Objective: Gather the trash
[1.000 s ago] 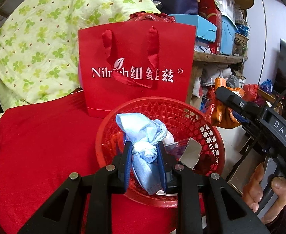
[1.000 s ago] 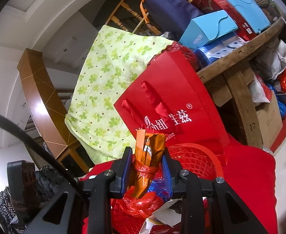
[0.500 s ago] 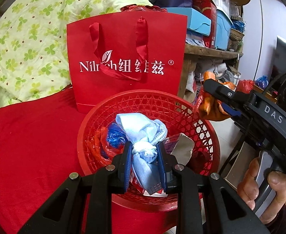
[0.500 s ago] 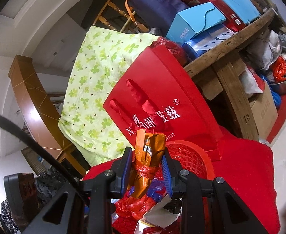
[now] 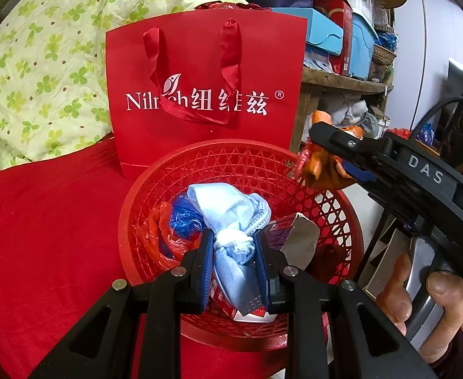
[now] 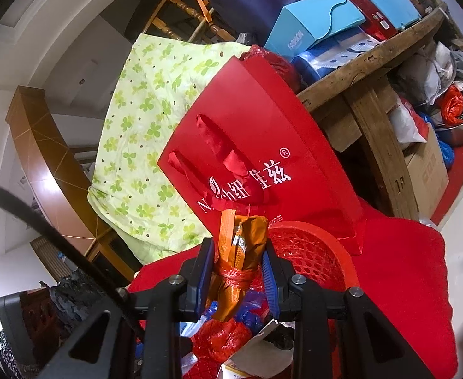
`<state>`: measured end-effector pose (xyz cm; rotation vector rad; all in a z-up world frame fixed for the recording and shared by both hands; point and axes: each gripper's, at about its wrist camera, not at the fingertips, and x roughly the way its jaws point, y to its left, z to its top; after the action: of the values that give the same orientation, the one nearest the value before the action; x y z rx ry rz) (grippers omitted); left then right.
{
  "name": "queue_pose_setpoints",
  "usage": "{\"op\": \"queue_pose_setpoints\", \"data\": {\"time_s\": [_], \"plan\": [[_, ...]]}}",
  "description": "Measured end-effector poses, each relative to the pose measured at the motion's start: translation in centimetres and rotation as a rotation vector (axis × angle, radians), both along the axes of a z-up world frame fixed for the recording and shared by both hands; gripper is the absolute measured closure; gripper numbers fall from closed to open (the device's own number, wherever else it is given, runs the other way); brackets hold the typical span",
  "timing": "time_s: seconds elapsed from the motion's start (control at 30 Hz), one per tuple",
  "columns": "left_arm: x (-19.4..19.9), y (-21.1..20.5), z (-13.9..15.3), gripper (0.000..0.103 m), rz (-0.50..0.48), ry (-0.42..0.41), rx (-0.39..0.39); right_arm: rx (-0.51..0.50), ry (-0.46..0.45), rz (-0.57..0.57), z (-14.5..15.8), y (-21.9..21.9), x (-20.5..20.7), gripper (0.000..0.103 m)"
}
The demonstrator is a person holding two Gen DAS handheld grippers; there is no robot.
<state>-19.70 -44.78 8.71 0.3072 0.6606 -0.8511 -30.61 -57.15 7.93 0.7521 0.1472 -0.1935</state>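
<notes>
My left gripper [image 5: 234, 249] is shut on a knotted light-blue cloth bundle [image 5: 231, 221] and holds it over a red plastic mesh basket [image 5: 218, 170]. The basket holds red and blue plastic bags [image 5: 174, 227] and a torn carton [image 5: 297, 237]. My right gripper [image 6: 238, 265] is shut on an orange wrapper tied with red string [image 6: 240, 252], held above the basket rim [image 6: 323, 237]. In the left wrist view the right gripper [image 5: 319, 145] and its wrapper [image 5: 323, 170] hang over the basket's right rim.
A red paper gift bag [image 5: 206, 94] stands upright just behind the basket on a red cloth [image 5: 48, 227]. A green-patterned quilt [image 5: 42, 63] lies at left. A wooden shelf [image 6: 367, 63] with boxes stands at right, with more clutter under it.
The left wrist view has closed in on the basket and gift bag. The right gripper with the orange wrapper has moved left, over the basket's right rim. Both grips are unchanged.
</notes>
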Motion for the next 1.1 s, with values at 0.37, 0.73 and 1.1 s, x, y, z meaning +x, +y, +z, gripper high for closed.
{"op": "queue_pose_setpoints", "data": {"time_s": [0.37,0.73,1.1], "plan": [[0.8,0.9,-0.6,0.048,0.010,0.017,-0.011,0.034,0.035,0.039,-0.8,-0.3,2.1,0.069],[1.4,4.3,0.0,0.027,0.085,-0.025,-0.004,0.028,0.026,0.028,-1.0,-0.4,1.6,0.044],[1.3,8.3,1.4,0.015,0.218,-0.145,0.064,-0.108,0.048,0.008,0.0,1.8,2.1,0.044]]}}
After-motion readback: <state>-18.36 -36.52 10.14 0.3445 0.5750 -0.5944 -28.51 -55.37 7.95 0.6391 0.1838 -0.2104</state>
